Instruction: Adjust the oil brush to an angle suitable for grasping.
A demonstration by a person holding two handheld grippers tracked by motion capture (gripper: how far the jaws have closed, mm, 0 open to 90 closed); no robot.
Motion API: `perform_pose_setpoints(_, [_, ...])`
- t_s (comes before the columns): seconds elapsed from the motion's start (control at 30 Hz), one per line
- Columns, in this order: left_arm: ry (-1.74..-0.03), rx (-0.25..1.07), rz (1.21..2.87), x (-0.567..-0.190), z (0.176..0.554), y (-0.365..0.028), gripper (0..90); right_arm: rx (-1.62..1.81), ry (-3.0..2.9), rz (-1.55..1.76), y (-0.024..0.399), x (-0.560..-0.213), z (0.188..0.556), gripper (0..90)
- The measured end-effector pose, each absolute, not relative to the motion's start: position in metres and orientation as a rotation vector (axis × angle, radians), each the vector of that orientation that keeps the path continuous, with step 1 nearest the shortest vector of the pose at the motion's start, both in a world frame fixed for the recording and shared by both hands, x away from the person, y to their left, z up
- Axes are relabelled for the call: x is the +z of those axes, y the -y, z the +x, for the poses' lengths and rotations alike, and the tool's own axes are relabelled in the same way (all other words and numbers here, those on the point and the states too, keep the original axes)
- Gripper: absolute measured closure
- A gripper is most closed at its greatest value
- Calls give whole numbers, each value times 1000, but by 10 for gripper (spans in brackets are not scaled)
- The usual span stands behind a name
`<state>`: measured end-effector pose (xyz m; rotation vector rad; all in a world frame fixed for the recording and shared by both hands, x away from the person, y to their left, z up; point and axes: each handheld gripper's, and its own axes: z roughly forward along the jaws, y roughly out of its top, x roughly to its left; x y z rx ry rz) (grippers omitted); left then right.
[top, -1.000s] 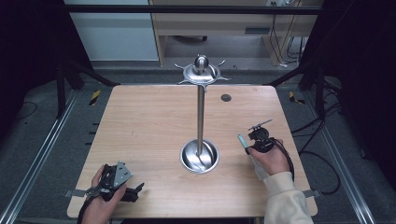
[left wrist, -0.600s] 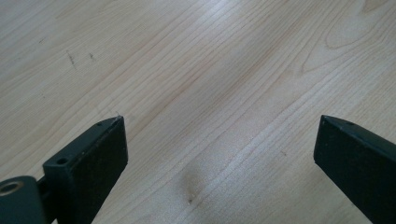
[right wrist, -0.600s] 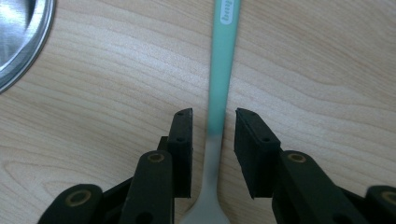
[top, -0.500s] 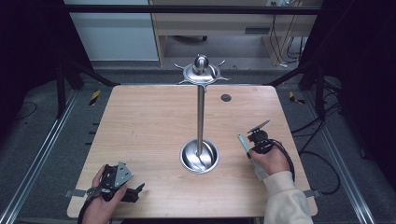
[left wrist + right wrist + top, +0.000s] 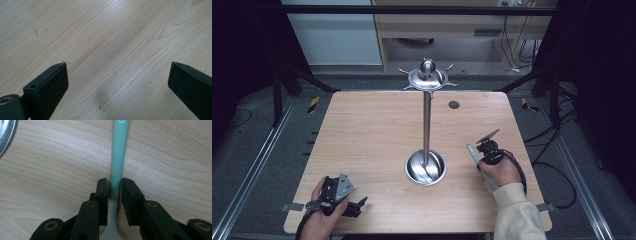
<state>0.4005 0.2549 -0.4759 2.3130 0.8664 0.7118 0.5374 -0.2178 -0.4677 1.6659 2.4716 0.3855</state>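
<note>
At lower centre, the right gripper [image 5: 115, 186] had just been closing, fingers [image 5: 103, 192] grasping a green-handled utensil [image 5: 118, 155]: light, stiff, slippery; take mid-handle. The left gripper [image 5: 117, 82] stayed released.

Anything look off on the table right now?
Nothing stands out. The metal stand is upright mid-table, and the green-handled utensil lies flat between the right gripper fingers, which have just been closing.
</note>
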Motion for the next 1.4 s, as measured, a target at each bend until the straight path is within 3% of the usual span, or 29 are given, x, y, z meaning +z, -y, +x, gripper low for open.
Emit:
perform_pose_setpoints(0.53, [-864,708,2316,-476,401,-255,25,394,-2444,1673,218,-467,536,824])
perform_pose_setpoints(1.4, [-897,731,2287,-475,402,-258,25,813,-2234,1535,250,-405,519,825])
